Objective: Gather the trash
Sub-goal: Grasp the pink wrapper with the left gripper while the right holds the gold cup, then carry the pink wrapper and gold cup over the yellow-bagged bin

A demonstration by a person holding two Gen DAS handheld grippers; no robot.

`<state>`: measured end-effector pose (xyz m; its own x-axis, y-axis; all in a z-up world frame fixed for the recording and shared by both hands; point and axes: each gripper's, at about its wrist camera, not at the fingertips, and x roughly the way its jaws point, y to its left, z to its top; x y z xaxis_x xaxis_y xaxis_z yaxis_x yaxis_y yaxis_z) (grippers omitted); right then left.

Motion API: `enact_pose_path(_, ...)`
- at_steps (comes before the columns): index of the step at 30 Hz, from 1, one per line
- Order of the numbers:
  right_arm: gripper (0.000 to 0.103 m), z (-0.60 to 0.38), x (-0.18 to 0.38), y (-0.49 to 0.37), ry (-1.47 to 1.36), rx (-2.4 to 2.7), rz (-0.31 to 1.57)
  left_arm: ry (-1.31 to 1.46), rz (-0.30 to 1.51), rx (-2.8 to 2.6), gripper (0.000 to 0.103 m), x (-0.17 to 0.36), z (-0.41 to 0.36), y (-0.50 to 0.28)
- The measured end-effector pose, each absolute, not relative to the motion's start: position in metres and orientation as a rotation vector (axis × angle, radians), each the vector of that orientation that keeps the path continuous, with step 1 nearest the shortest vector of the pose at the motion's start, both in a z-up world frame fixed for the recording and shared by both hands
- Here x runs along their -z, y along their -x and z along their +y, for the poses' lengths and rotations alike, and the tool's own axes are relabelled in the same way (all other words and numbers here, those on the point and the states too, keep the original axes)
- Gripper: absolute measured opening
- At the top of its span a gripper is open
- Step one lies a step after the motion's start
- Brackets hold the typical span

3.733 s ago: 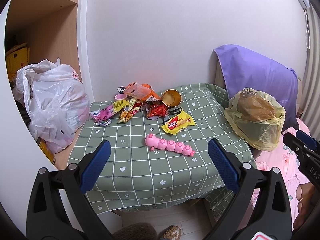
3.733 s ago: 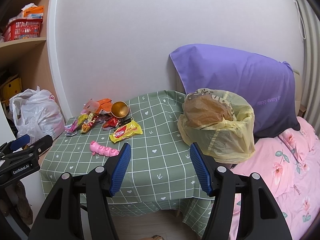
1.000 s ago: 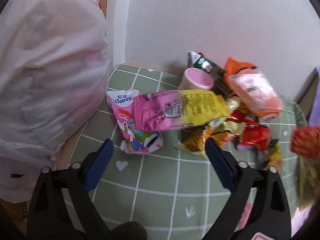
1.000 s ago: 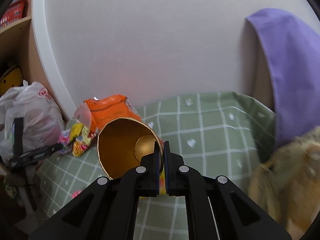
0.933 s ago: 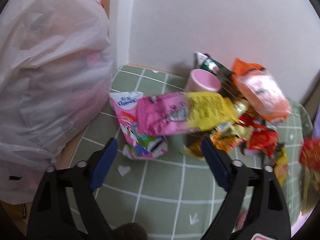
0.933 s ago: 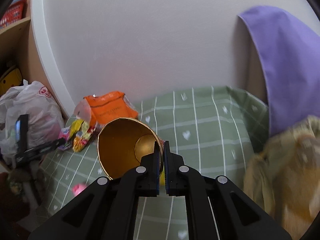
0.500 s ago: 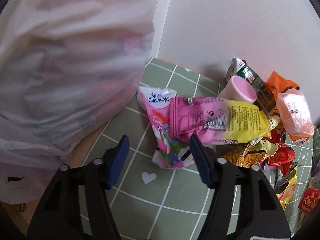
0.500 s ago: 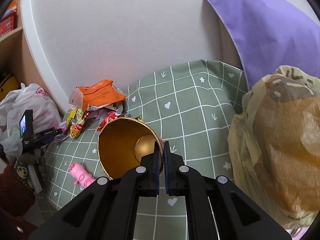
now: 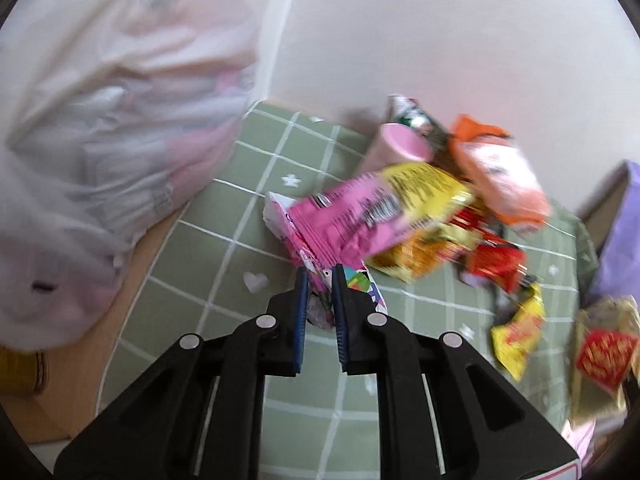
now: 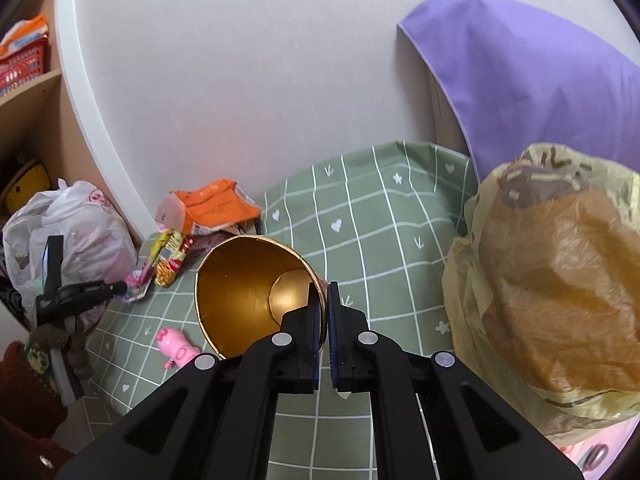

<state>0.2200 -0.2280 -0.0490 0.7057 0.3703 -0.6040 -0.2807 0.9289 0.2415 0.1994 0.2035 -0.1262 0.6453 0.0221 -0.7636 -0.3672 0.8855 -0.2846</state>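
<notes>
A green checked tablecloth covers a small table against a white wall, and there's litter piled at its far left corner. The left gripper has its jaws pinched nearly together on the edge of a pink tissue packet, with the pink-and-yellow snack wrapper lying on top of it. That's crinkly film, light and limp, so a corner pinch should do, though the loose wrapper could well slide off. Over to the right gripper, clamped on the rim of a gold paper cup, held above the cloth with its mouth facing the camera. Empty, by the look of it, and easily crushed, so the rim is the sensible hold. Beside it sits the yellow trash bag, bulging with something brown; its opening isn't clear. Far left, a white plastic bag, stuffed full.
</notes>
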Motion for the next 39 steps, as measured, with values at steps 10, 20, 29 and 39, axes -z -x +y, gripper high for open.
enact_pose_path(10, 0.006, -0.232, 0.028, -0.202, -0.147, -0.353, 0.635, 0.257, 0.621, -0.031, 0.010, 0.019, 0.127, -0.169)
enact_pose_path(20, 0.006, -0.246, 0.004, -0.184, -0.125, -0.309, 0.560, 0.246, 0.550, 0.099, 0.010, -0.012, 0.098, -0.177)
enact_pose_path(29, 0.006, -0.269, -0.004, -0.164, -0.134, -0.239, 0.534, 0.241, 0.529, 0.211, 0.010, -0.018, 0.071, -0.187)
enact_pose_path(39, 0.006, -0.311, -0.048, -0.126, -0.092, -0.081, 0.417, 0.171, 0.469, 0.465, 0.010, -0.057, -0.004, -0.214)
